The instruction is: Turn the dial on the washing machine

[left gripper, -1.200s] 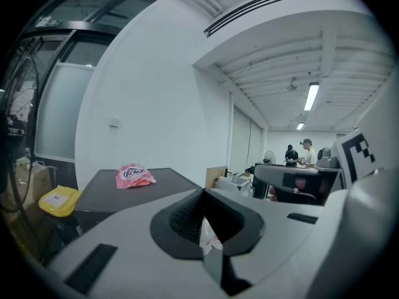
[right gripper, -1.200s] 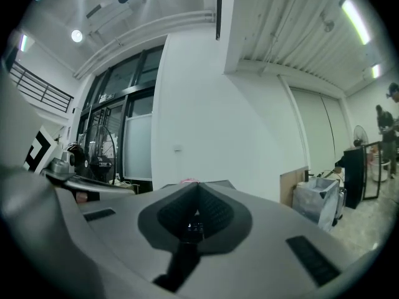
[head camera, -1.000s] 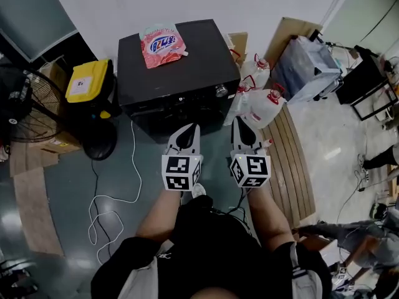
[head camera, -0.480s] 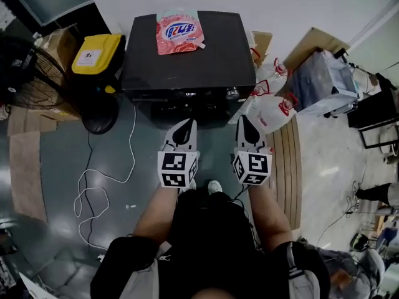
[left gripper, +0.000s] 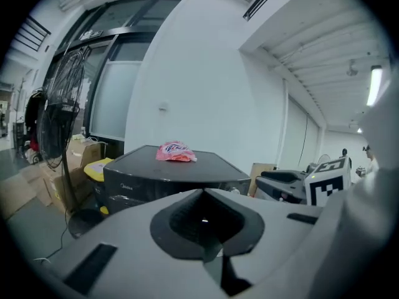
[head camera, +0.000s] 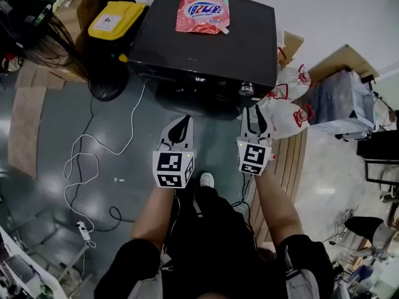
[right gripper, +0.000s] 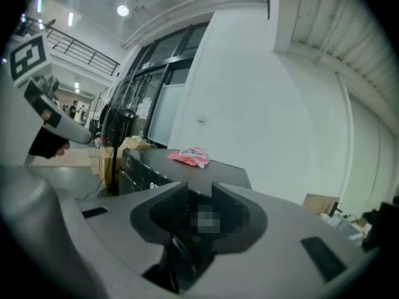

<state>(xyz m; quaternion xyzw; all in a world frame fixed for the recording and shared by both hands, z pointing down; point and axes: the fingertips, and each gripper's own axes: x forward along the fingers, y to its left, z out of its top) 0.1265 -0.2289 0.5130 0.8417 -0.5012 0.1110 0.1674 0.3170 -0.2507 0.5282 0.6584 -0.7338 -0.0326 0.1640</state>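
The black washing machine (head camera: 206, 45) stands against the wall, with its silver dial (head camera: 246, 90) at the right end of the front panel. A pink detergent pouch (head camera: 203, 10) lies on its lid. My left gripper (head camera: 181, 124) hovers in front of the machine's middle, shut and empty. My right gripper (head camera: 255, 114) hangs just short of the dial and slightly to its right, not touching it; its jaws are opening with nothing between them. The left gripper view shows the machine (left gripper: 162, 173) and pouch (left gripper: 176, 152) beyond the closed jaws. The right gripper view shows the machine (right gripper: 156, 170) beyond parted jaws.
A yellow-lidded bin (head camera: 116, 19) and a floor fan (head camera: 53, 39) stand left of the machine. White bags with red handles (head camera: 285, 114) and a clear plastic box (head camera: 346, 101) sit to its right. A white cable (head camera: 81, 167) loops across the floor. Wooden boards (head camera: 293, 161) lie at the right.
The person has stepped nearer the machine, so it sits closer below both grippers. The right gripper's tips have come up near the dial and its jaws have parted. The left stays shut.
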